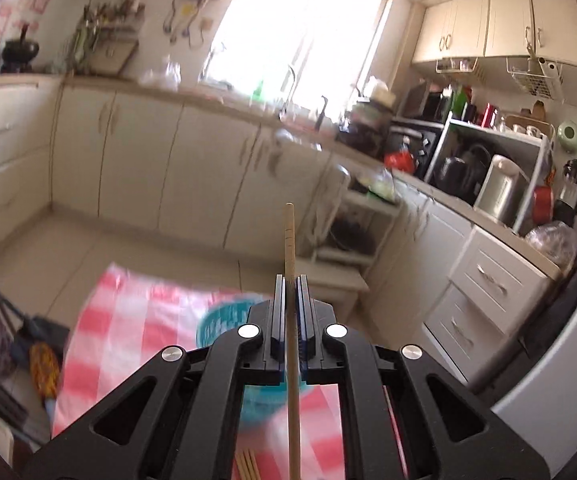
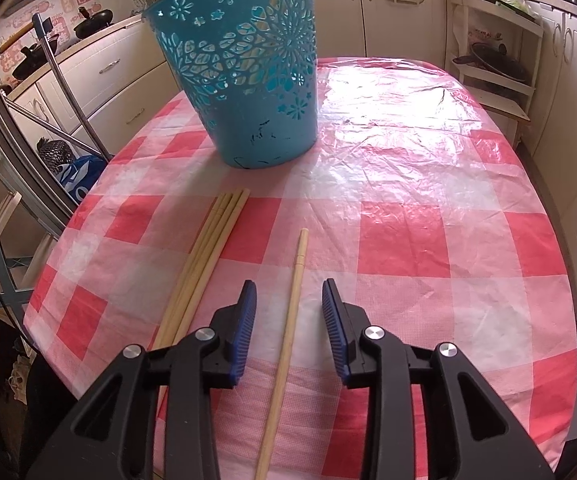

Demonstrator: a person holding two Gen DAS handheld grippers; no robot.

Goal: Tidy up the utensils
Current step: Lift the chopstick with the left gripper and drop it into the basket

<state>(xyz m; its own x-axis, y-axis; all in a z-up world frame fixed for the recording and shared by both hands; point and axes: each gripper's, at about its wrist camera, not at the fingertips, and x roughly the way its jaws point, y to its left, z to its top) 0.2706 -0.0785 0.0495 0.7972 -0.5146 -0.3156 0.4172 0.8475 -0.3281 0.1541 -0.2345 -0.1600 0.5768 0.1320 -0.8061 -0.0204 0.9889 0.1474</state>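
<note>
My left gripper (image 1: 290, 280) is shut on a wooden chopstick (image 1: 289, 236) and holds it high above the table; the stick points forward past the fingertips. Below it the teal perforated basket (image 1: 224, 322) shows blurred. In the right wrist view the same teal basket (image 2: 244, 68) stands upright at the far side of the table. My right gripper (image 2: 289, 300) is open, low over the table, with a single chopstick (image 2: 290, 312) lying between its fingers. A bundle of several chopsticks (image 2: 208, 256) lies just left of it.
The round table (image 2: 428, 216) has a red-and-white checked plastic cloth. Kitchen cabinets (image 1: 136, 152) and a cluttered counter (image 1: 468, 184) ring the room. A white shelf rack (image 2: 492, 52) stands beyond the table's right. A chair and metal frame (image 2: 16, 200) stand left.
</note>
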